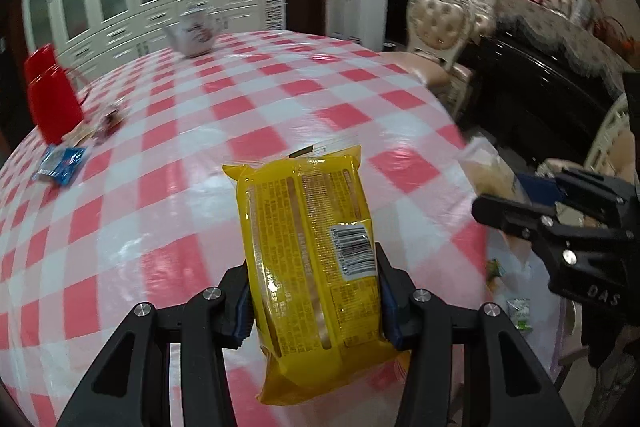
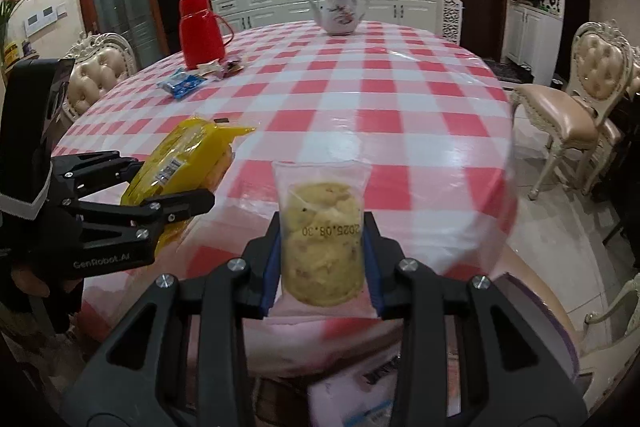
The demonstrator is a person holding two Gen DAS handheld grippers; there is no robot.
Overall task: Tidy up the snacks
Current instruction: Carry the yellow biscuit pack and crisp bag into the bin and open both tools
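My left gripper point(image 1: 312, 291) is clamping a yellow snack packet point(image 1: 308, 227), its print probably ingredients; my right gripper point(image 2: 322, 263) is pinching a clear biscuit bag point(image 2: 322, 231) stamped 2025.08.30, over the table's point(image 2: 360, 99) near edge.

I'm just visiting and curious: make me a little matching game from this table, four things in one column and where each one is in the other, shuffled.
1 yellow pack
2 clear cookie bag
3 blue packet
4 teapot

a far end of the table
b in the right tongs
c beside the red flask
d in the left tongs

Pairs: 1-d, 2-b, 3-c, 4-a
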